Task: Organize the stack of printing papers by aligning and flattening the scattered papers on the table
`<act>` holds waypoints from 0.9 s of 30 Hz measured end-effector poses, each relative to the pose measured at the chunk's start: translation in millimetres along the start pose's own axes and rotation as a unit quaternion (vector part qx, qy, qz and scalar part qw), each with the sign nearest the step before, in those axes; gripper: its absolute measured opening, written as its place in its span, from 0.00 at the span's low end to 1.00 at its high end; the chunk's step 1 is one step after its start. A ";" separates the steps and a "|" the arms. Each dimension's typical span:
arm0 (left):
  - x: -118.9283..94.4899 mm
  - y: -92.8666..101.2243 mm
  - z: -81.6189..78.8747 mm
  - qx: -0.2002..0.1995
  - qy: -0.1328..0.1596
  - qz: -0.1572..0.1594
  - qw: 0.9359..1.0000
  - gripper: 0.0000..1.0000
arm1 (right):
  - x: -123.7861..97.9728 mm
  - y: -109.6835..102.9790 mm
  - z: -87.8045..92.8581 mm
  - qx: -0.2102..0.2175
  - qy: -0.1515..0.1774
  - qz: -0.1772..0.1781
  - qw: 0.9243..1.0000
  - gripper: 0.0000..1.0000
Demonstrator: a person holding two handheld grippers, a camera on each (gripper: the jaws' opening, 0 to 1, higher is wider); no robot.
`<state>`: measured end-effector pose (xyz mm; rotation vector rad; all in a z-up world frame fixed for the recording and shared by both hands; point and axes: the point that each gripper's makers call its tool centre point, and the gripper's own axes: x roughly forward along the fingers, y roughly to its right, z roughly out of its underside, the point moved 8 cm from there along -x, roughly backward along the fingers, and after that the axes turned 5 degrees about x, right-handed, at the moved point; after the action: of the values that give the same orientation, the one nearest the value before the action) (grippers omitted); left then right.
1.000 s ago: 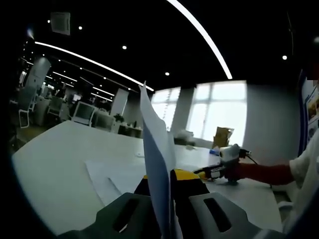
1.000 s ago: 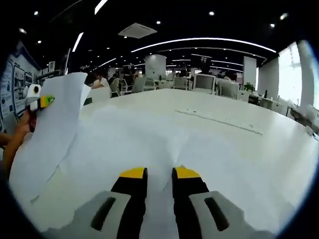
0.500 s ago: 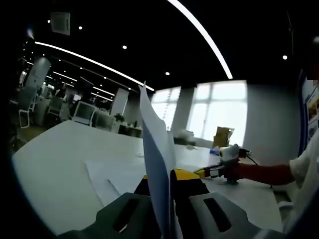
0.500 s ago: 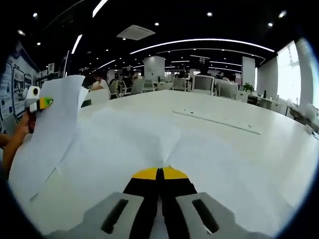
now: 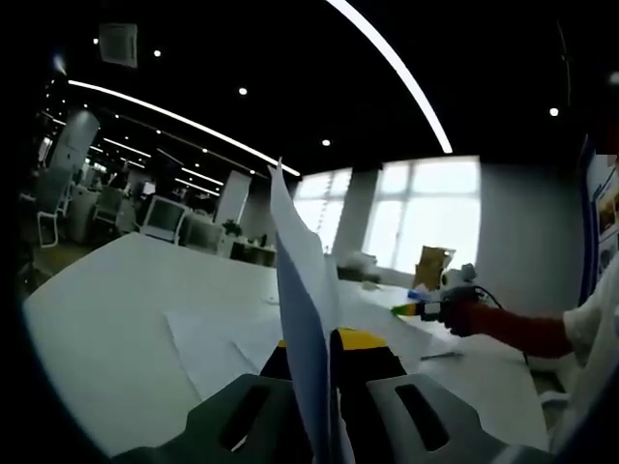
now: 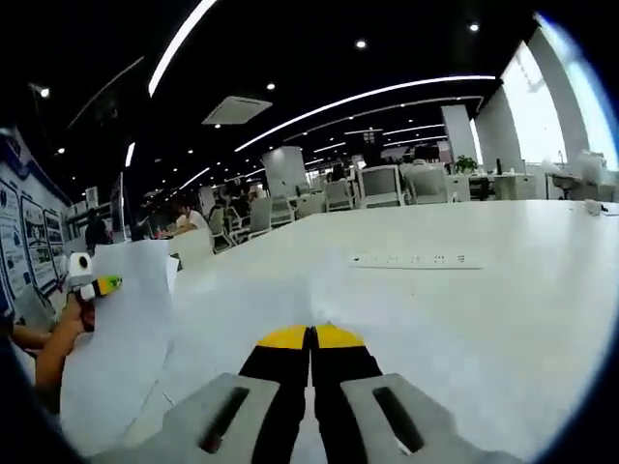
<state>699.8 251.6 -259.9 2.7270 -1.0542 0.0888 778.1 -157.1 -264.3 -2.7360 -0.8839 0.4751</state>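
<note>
- In the left gripper view, the large white table [image 5: 106, 290] carries flat white paper sheets [image 5: 208, 343] lying loose on it.
- The left gripper [image 5: 324, 340], with yellow-tipped black jaws, is closed on a white paper sheet standing upright [image 5: 302, 290].
- To the right in this view, the right gripper [image 5: 426, 307] is held in a hand over the table.
- In the right gripper view, the left gripper [image 6: 97, 286] holds the lifted sheet [image 6: 121, 358] at the left edge.
- The right gripper [image 6: 311, 336] has its jaws pressed together; whether paper is caught between them, I cannot tell.
- Under it lie the white papers [image 6: 290, 300].
</note>
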 end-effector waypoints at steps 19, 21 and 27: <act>-0.1 0.9 1.2 -0.002 -0.003 -0.003 1.000 0.06 | -31.1 1.0 -3.6 -0.005 -0.025 -0.023 0.999 0.00; 0.0 1.0 1.3 -0.002 -0.003 -0.003 1.000 0.06 | -25.2 0.5 4.8 -0.006 -0.042 -0.027 0.999 0.00; 0.0 -0.2 1.4 -0.004 -0.003 -0.004 1.000 0.06 | -8.3 -0.3 24.1 -0.040 -0.067 -0.027 0.997 0.08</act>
<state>699.9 251.5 -261.3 2.7251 -1.0442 0.0736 762.6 -159.1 -284.4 -2.7712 -1.0277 0.6321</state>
